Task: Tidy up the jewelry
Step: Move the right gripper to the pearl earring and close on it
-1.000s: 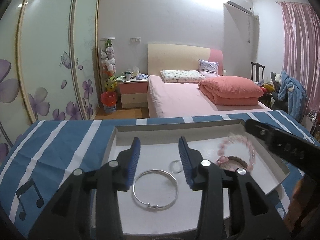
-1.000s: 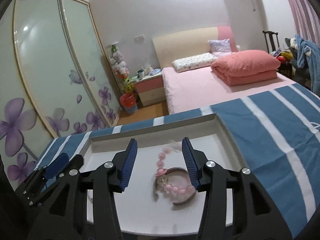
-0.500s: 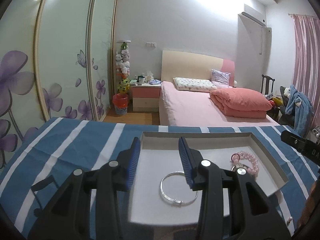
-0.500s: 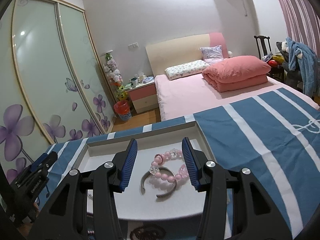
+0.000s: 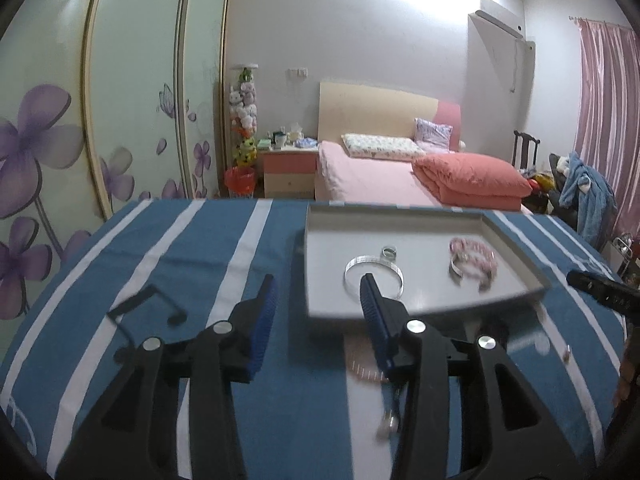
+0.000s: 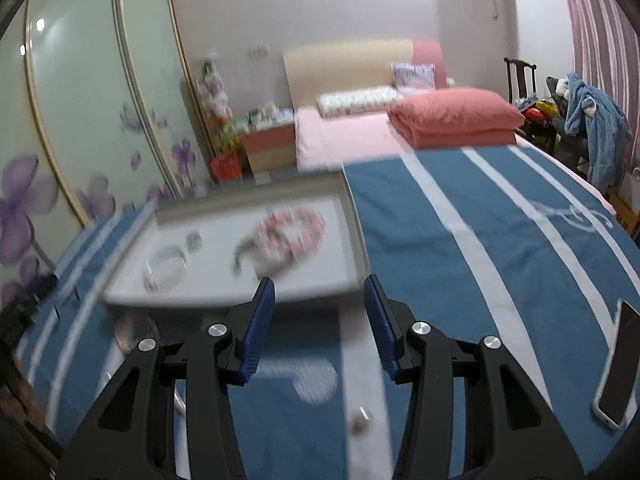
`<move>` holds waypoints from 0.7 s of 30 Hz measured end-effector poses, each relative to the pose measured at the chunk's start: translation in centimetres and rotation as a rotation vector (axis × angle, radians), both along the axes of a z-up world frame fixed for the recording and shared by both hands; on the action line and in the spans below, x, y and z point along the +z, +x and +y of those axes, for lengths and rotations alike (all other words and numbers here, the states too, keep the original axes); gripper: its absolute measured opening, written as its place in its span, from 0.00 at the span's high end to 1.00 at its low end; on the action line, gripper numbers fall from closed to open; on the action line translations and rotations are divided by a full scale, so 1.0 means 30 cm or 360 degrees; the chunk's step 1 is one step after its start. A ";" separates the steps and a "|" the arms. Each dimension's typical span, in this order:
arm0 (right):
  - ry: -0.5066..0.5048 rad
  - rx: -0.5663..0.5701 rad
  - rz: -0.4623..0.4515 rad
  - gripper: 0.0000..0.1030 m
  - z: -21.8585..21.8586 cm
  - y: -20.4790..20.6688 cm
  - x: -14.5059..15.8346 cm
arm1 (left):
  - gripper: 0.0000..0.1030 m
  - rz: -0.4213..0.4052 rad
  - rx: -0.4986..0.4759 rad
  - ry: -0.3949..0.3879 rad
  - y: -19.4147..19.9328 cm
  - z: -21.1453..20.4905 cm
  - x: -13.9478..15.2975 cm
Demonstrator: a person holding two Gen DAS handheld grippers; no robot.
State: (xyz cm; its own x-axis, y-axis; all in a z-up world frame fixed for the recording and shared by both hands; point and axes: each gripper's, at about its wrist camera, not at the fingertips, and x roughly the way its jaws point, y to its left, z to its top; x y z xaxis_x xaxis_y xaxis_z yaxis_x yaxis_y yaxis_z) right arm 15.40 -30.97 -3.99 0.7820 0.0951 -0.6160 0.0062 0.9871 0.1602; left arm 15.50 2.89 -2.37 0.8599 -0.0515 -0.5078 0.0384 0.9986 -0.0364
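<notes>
- pulling back from the tray (image 5: pixel 516 256), both grippers now sit over the striped cloth (image 5: pixel 192 264) on the near side of it; half a second ago each set of fingers hung right above the jewelry inside the tray.
- left gripper (image 5: pixel 316 320): nothing between its blue pads, a middling gap, and its jaws are opening a little at this moment. it has swung to the left of the tray, with only its right pad overlapping the tray's near-left corner in the view.
- right gripper (image 6: pixel 318 320): nothing held, a middling gap, unchanged from a second ago. it sits just in front of the tray's near-right corner.
- task things inside the tray: the silver bangle (image 5: pixel 374 274) near the left front, the small ring (image 5: pixel 389 253) just behind it, the pink bead bracelet (image 5: pixel 474 254) towards the right, lying over an open silver cuff (image 5: pixel 470 276).
- outside the tray, on the cloth in front of it: a faint bead loop (image 5: pixel 366 364), a small blurred piece (image 6: pixel 360 420), and another tiny piece (image 5: pixel 566 356) off to the right.
- my reading: the 4 trayed pieces look settled, and the retreat suggests the next pick is among the loose bits in front of the tray.
- a phone (image 6: pixel 614 364) lies far right of the tray.
- writing: none legible; the cloth carries music-note and clef prints, and white marks on the other gripper's body are too blurred to read.
</notes>
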 end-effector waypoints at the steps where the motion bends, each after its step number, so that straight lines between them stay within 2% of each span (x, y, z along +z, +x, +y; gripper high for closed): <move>1: -0.0010 0.0005 0.0036 0.54 -0.007 -0.009 -0.016 | 0.58 0.0013 -0.0004 0.0001 -0.010 0.004 -0.007; 7: -0.0061 0.0016 0.0246 0.54 -0.021 -0.061 -0.118 | 0.57 0.0117 -0.0019 -0.0015 -0.085 0.032 -0.066; 13: -0.0130 0.0032 0.0317 0.63 0.002 -0.071 -0.160 | 0.57 0.0159 -0.0052 0.0010 -0.117 0.009 -0.090; 15: -0.0143 0.0025 0.0318 0.69 0.002 -0.070 -0.166 | 0.55 0.0160 -0.0066 0.0025 -0.126 -0.002 -0.096; 19: -0.0163 0.0004 0.0315 0.75 0.002 -0.062 -0.171 | 0.55 0.0182 -0.0093 0.0040 -0.129 -0.022 -0.106; 21: -0.0185 -0.0013 0.0307 0.86 0.002 -0.063 -0.172 | 0.55 0.0201 -0.0107 0.0047 -0.128 -0.028 -0.113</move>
